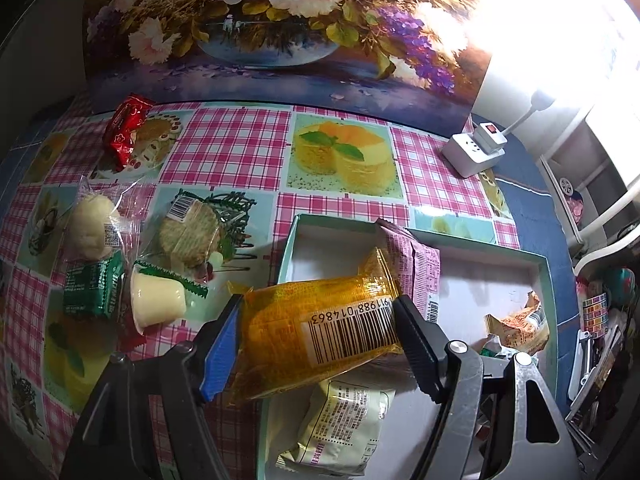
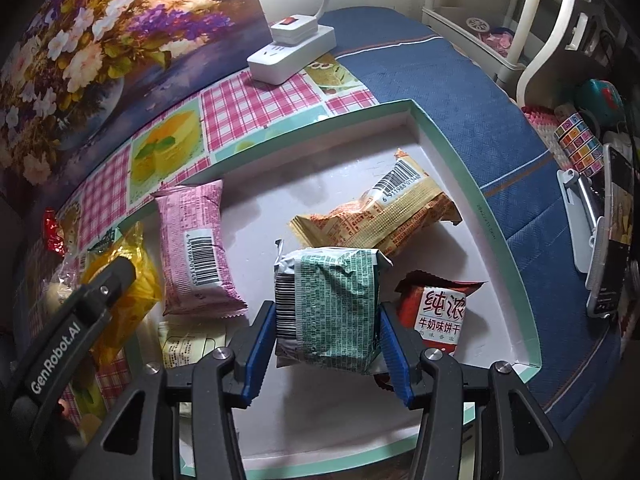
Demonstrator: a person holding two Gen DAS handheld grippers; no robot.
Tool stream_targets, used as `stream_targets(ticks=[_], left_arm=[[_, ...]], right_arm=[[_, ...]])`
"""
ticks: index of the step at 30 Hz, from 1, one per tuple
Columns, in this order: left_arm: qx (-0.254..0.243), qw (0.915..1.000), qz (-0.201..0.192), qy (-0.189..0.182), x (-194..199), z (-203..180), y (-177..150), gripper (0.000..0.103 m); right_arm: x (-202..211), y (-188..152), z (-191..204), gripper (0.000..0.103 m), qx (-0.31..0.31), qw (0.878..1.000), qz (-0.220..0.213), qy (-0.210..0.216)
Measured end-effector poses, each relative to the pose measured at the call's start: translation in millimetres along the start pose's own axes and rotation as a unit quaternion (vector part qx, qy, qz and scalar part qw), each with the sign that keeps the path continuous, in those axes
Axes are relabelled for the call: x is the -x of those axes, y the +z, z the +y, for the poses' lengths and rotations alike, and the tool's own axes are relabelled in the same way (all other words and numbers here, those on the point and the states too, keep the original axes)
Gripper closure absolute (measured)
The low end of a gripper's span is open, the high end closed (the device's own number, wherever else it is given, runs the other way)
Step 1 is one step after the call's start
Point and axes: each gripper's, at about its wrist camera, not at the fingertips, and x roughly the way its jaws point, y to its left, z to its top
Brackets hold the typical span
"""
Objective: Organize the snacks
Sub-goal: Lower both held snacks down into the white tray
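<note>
Left gripper: black plastic frame, blue pad on one finger, black ribbed pad on the other, silver pivot screws.
Right gripper: black frame, blue finger pads, silver screws.
Marking: white "GenRobot.AI" lettering.

Your left gripper holds a snack packet over the box's nine o'clock rim. Your right gripper holds another packet inside the box. Loose snacks lie on the tablecloth at nine o'clock of the box; the power strip sits at one o'clock.
</note>
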Motion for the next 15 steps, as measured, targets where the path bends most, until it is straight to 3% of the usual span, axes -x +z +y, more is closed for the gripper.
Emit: stream_targets(ticks=[7, 11, 15], left_arm=[[-0.013, 0.9999, 0.0, 0.003, 1, -6, 0, 0.028], [-0.011, 0.9994, 0.013, -0.029, 0, -11, 0, 0.028], [-0.022, 0.9994, 0.016, -0.023, -4, -18, -3, 0.028]], right_arm=[[-2, 0, 0, 0.05, 0.003, 1.0, 0.002, -0.001], [-2, 0, 1, 0.05, 0.005, 1.0, 0.002, -0.002], [-2, 0, 1, 0.05, 0.005, 1.0, 0.002, -0.002]])
